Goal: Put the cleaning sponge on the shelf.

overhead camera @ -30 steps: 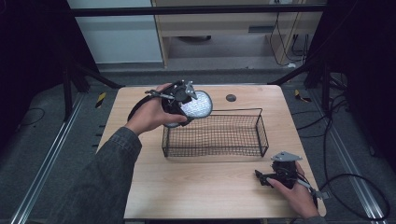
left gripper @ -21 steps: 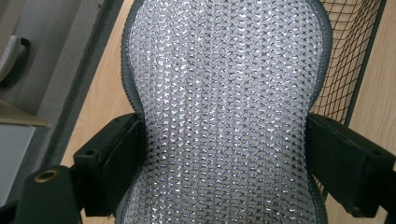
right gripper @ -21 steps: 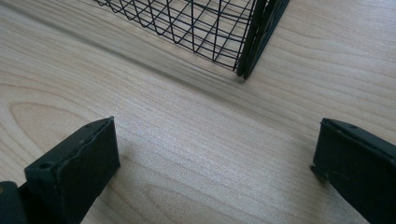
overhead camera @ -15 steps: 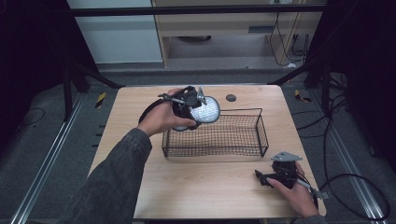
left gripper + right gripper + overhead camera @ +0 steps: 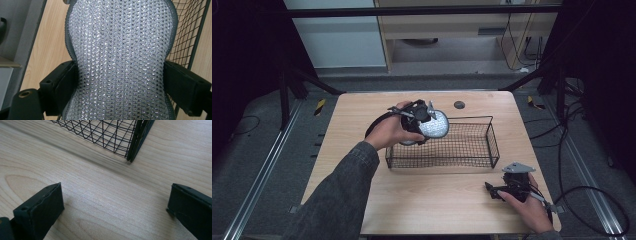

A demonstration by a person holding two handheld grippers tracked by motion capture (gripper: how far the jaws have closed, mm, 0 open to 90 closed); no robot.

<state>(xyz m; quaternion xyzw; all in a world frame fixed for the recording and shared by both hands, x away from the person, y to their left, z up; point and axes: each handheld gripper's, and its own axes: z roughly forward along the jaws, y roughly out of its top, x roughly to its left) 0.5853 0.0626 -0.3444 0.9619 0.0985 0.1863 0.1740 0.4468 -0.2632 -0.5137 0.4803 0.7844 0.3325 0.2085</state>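
A round silvery mesh pad with a grey rim [image 5: 435, 124] hangs over the left end of the black wire basket [image 5: 447, 159]. My left gripper [image 5: 424, 126] is shut on it. In the left gripper view the pad [image 5: 120, 50] is squeezed narrow between both jaws, and the basket's wire [image 5: 190, 32] shows at the right. My right gripper [image 5: 495, 190] rests low on the table near the front right corner. It is open, and bare wood lies between its jaws [image 5: 115, 205]. The basket's near corner [image 5: 135, 142] stands just ahead of it.
The wooden table [image 5: 362, 130] has a small dark round disc [image 5: 459, 104] near its back edge, behind the basket. Bare wood lies to the left of the basket and in front of it. Dark metal frame legs stand at both back corners.
My left hand has carried the pad to the right and downward, from behind the basket's left corner to over its left end. The right gripper has stayed put.
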